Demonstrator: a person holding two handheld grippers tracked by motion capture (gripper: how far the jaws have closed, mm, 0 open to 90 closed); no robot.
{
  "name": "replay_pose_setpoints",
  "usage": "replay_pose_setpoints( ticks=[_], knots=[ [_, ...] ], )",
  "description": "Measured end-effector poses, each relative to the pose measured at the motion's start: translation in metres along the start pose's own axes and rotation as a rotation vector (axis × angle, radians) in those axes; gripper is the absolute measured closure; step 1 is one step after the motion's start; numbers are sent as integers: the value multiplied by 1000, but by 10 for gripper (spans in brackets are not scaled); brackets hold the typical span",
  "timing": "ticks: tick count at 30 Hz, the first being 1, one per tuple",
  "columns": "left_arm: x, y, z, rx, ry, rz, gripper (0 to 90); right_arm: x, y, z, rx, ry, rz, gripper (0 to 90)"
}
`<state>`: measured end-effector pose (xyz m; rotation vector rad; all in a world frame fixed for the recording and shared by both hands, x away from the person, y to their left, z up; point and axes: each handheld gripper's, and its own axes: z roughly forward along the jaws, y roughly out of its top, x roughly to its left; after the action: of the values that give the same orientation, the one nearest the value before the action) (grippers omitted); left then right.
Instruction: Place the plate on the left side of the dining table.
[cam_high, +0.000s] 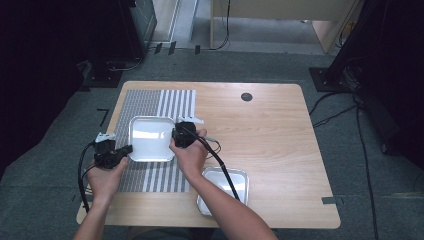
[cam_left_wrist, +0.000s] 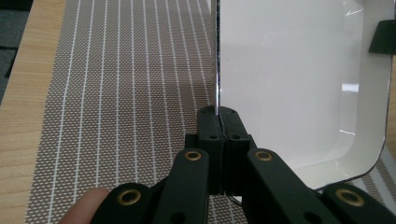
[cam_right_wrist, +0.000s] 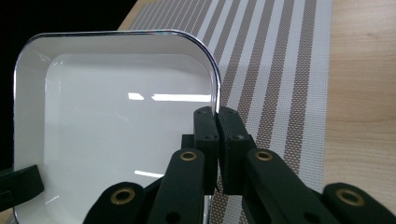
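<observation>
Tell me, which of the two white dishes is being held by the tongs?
The dish on the striped mat: the left tongs and right tongs pinch its opposite rims. The other dish lies untouched on bare wood near the table's front edge.

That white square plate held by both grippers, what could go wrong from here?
1. Each gripper pinches only the thin rim: the left gripper on one edge of the white plate, the right gripper on the opposite edge. The glossy rim might slip out.
2. If the hands move unevenly, the plate could tilt or twist out of a grip and drop onto the striped mat.
3. A second plate lies under the right forearm and might get bumped.
</observation>
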<state>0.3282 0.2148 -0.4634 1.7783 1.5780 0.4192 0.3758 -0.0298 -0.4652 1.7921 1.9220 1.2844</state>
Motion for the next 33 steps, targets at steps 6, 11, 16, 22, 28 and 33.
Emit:
replay_pose_setpoints(
  ticks=[6, 11, 16, 22, 28, 33],
  knots=[
    [13, 8, 12, 37, 19, -15, 900, 6, 3, 26, 28, -25, -1, 881],
    [25, 15, 21, 72, 16, -36, 900, 9, 4, 38, 42, -27, -5, 876],
    [34, 24, 31, 97, 15, -63, 900, 10, 9, 53, 52, -38, 14, 876],
    [40, 35, 39, 118, 22, -74, 900, 10, 14, 66, 59, -48, 26, 869],
    [48, 39, 49, 155, 16, -117, 900, 10, 16, 76, 69, -57, 7, 859],
    [49, 40, 54, 158, 24, -137, 900, 7, 12, 86, 70, -68, 14, 849]
  ],
)
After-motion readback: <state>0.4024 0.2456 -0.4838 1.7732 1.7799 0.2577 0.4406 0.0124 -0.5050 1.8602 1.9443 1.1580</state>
